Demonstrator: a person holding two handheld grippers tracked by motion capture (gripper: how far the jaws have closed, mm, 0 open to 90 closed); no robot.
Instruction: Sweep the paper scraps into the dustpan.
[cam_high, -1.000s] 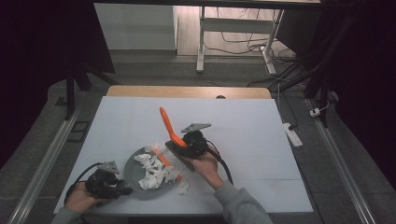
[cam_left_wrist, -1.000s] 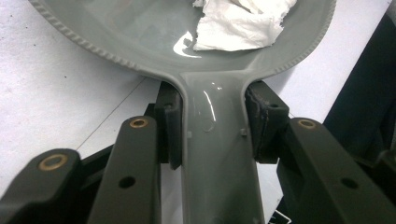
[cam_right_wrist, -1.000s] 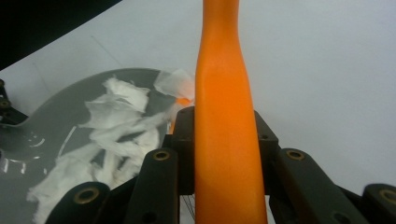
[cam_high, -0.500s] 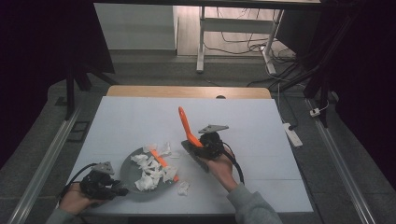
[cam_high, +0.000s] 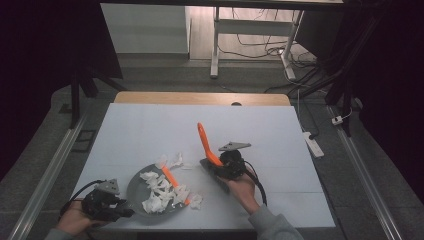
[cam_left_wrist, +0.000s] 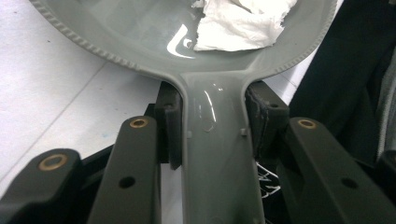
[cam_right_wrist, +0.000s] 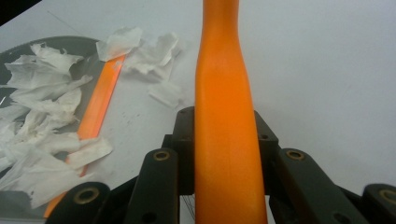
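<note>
a person at a white desk (cam_high: 150, 130) works two hand-held tools over a sweep-up of torn paper. the left gripper (cam_high: 107, 205), at the near left corner of the desk, has its jaws clamped on the flat handle of a grey plastic dustpan (cam_high: 137, 187); the left gripper view shows the black pads pressed on either side of that smooth, glossy handle (cam_left_wrist: 217, 154), below a round pan with a fine ribbed rim. the pan lies flat on the desk with an orange strip (cam_high: 172, 181) along its right lip. crumpled white paper scraps (cam_high: 159, 192), ragged-edged, are heaped inside the pan, and a few lie loose just past the lip on the desk. the right gripper (cam_high: 227, 167), near the middle of the desk and apart from the pan, grips a smooth orange brush handle (cam_high: 206, 142) that tapers and slants up and away to the far left; its jaws are closed on the handle's thick end (cam_right_wrist: 226, 154). the far half and the right side of the desk lie bare out to their edges.
</note>
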